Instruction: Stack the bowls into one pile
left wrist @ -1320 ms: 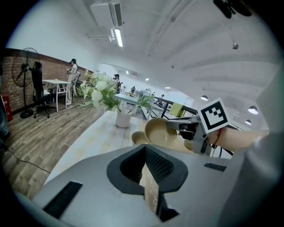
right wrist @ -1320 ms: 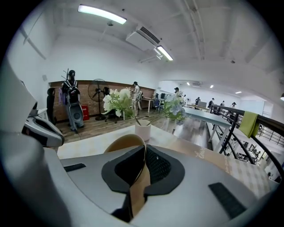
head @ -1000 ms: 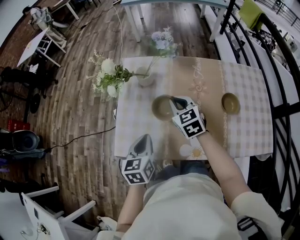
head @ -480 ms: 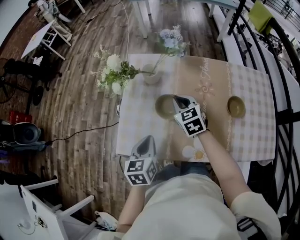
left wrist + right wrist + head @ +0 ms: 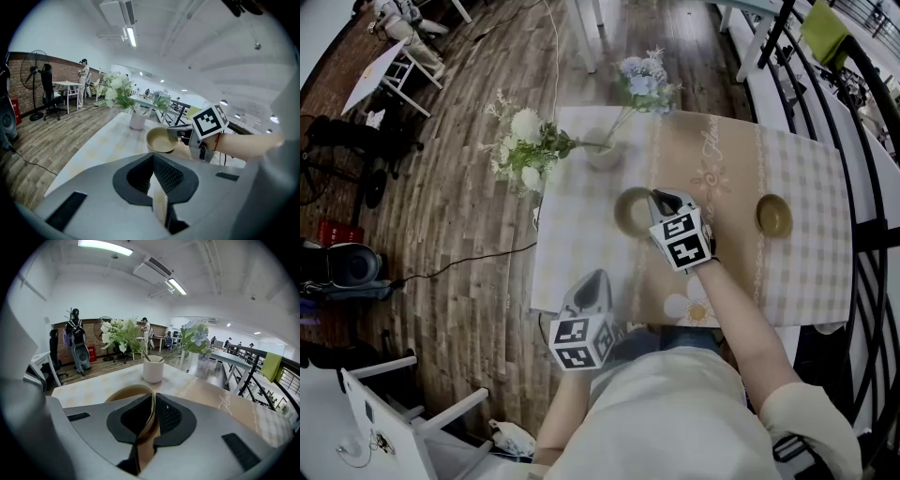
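Your right gripper (image 5: pixel 656 199) stays pinched on the olive-tan round bowl (image 5: pixel 630 214), rim between its fingers, barely shifted. The matching bowl (image 5: pixel 772 216) waits well right. Your left gripper (image 5: pixel 593 277) is closed and empty.

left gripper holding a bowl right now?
No, the left gripper has its jaws pressed together with nothing between them; the bowl ahead is clamped by its rim in the right gripper.

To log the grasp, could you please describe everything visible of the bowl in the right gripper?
The bowl is round, olive-tan, smooth and empty, with a thin rim. It is upright over the middle of the tablecloth, apart from the white vase. The right gripper pinches its rim, one jaw inside, one outside. Whether it rests on the cloth is unclear.
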A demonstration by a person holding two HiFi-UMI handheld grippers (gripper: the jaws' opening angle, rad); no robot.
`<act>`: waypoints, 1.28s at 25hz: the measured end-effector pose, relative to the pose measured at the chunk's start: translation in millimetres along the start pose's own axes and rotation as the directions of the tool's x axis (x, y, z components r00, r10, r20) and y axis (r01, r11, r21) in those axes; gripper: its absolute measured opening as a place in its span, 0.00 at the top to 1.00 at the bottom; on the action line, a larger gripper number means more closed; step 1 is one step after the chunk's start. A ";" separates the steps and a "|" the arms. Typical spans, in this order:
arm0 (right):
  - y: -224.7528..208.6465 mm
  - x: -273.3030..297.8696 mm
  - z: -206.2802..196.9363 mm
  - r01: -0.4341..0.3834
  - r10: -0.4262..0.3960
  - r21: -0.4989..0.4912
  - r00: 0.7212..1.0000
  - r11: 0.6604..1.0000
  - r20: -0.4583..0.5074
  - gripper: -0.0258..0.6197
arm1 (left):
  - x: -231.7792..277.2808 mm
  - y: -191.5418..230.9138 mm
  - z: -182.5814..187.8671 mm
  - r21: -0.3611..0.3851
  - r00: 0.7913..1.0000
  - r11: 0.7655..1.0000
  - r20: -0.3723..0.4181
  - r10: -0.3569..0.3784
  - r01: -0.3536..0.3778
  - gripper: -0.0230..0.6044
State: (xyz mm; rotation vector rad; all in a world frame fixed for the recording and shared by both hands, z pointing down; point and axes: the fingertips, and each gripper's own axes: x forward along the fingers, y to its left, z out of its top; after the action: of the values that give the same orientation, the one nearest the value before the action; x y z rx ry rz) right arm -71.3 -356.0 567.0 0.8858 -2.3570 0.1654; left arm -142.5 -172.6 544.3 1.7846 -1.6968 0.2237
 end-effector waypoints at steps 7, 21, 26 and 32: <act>-4.2 0.4 -6.3 0.010 -0.009 0.011 1.000 1.000 -0.011 0.90 | 3.3 0.1 5.1 0.005 1.000 1.000 0.005 -0.005 0.005 0.96; 3.4 -31.7 -6.8 0.064 -0.065 0.019 0.998 0.998 0.010 0.89 | -6.6 -8.6 12.3 0.042 0.997 0.997 0.019 -0.069 0.068 0.96; 2.4 -55.4 -11.2 0.107 -0.108 0.040 0.994 0.993 0.021 0.89 | -8.9 -20.6 13.3 0.071 0.993 0.991 0.017 -0.118 0.116 0.96; -5.4 -87.9 -19.1 0.167 -0.169 0.069 0.985 0.984 0.032 0.89 | -12.6 -38.9 14.4 0.113 0.983 0.977 0.003 -0.182 0.180 0.96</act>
State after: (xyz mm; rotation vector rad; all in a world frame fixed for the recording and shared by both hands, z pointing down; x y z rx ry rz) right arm -6.3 -305.2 530.6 1.1239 -2.3092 0.1604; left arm -112.2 -172.4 513.3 2.0149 -1.5456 0.2310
